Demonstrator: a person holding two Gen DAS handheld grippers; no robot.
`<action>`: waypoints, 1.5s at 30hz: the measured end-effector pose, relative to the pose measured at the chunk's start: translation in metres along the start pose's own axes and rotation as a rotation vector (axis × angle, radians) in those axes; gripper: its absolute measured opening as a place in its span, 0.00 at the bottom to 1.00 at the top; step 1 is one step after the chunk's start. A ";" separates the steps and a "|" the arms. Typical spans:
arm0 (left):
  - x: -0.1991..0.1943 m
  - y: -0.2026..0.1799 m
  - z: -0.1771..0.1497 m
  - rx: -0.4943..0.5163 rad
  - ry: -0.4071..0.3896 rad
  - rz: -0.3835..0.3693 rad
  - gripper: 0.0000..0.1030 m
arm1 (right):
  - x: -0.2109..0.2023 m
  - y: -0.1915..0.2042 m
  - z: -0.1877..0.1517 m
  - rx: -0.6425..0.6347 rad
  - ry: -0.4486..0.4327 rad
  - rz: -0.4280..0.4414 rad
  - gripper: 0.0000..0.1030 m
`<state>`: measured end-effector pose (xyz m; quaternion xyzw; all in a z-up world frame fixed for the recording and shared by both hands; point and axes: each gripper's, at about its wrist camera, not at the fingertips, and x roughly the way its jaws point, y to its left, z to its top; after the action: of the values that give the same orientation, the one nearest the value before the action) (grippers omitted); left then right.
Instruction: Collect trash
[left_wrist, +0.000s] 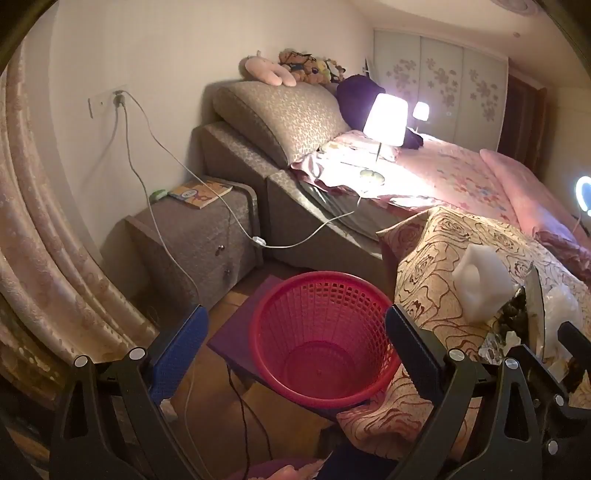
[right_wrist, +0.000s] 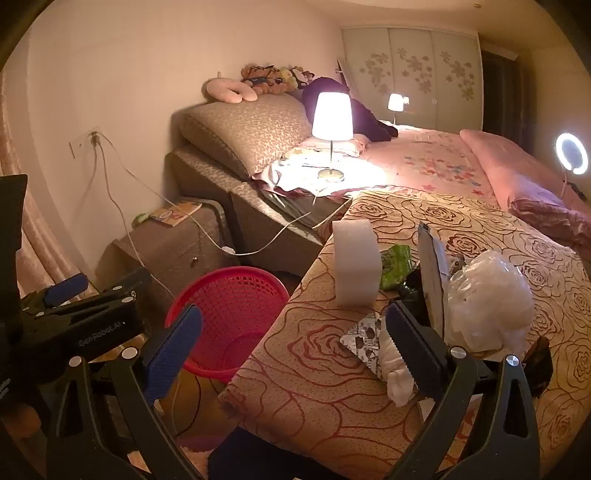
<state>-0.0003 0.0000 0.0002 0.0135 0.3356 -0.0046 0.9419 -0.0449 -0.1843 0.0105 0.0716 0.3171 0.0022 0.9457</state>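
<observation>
A red mesh basket stands empty on the floor beside a table draped in a rose-patterned cloth. On the cloth lies trash: a white foam block, a green wrapper, a crumpled clear plastic bag, a foil blister pack, a white tissue wad and a flat dark card. My left gripper hangs open over the basket, holding nothing. My right gripper is open above the table's near corner, also empty.
A fabric nightstand with a book stands left of the bed. A lit lamp sits on the bed. White cables run from a wall socket across the floor. Curtains hang at left. A ring light glows at right.
</observation>
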 end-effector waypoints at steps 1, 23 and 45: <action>0.001 0.000 0.000 0.000 0.008 0.001 0.90 | 0.000 0.000 0.000 -0.001 -0.001 -0.001 0.94; 0.001 0.001 0.000 0.005 0.014 -0.001 0.90 | 0.006 0.002 -0.005 0.010 0.001 0.006 0.94; 0.015 -0.004 -0.008 0.019 0.041 0.002 0.90 | 0.019 0.002 -0.015 0.018 0.028 0.011 0.94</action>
<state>0.0065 -0.0041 -0.0154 0.0229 0.3548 -0.0066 0.9347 -0.0387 -0.1798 -0.0125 0.0821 0.3298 0.0057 0.9405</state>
